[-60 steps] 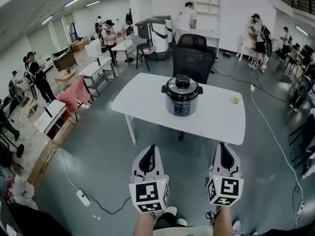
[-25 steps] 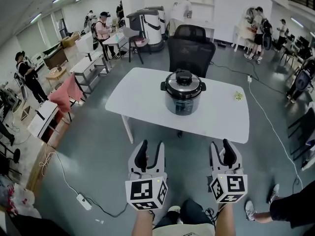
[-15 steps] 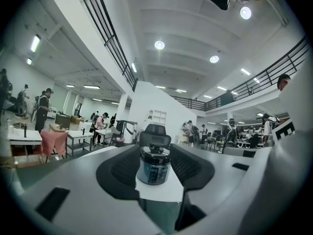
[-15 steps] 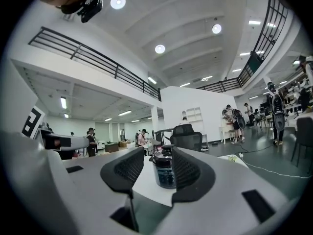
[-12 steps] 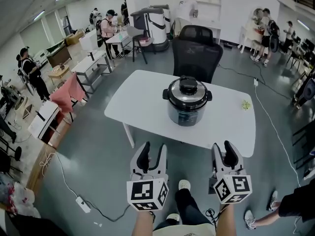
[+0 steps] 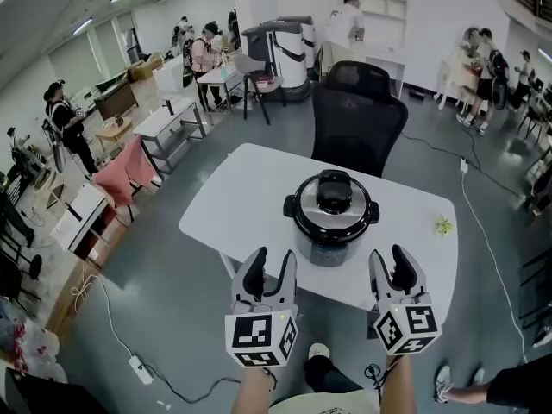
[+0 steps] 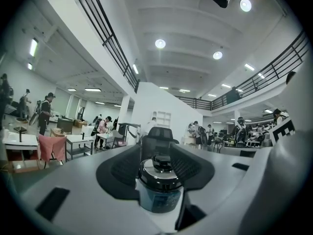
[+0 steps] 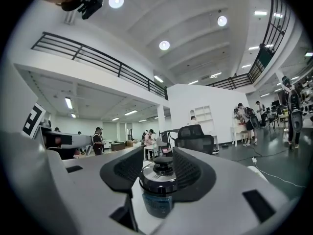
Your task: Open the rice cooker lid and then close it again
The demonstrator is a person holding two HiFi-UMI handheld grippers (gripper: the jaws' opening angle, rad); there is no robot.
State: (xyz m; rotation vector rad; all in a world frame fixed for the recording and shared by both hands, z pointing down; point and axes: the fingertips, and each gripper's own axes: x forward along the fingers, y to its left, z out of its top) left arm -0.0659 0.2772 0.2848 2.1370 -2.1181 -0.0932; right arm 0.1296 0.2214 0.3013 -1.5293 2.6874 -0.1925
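- Left gripper [image 6: 270, 270]: jaws apart and empty, held level short of the near edge of the white table [image 6: 246, 188]. Its own view frames the rice cooker [image 7: 159, 187] in the gap between them, well apart from the pads.
- Rice cooker [image 6: 332, 210]: near the middle of the table, in front of a black chair [image 6: 358, 115], lid [image 6: 332, 198] shut. I judge the step in hand to be the approach; opening is not yet begun.
- Right gripper [image 6: 392, 270]: jaws likewise spread on nothing, level, with the cooker centred beyond them.
- Next move calls for reaching across the table edge to the lid's black top knob [image 6: 333, 190] or its release, then lifting.
- The cooker stands upright, long axis vertical, side handles out to left and right. A bluish front panel seems to face the person, though it is too small to be sure.
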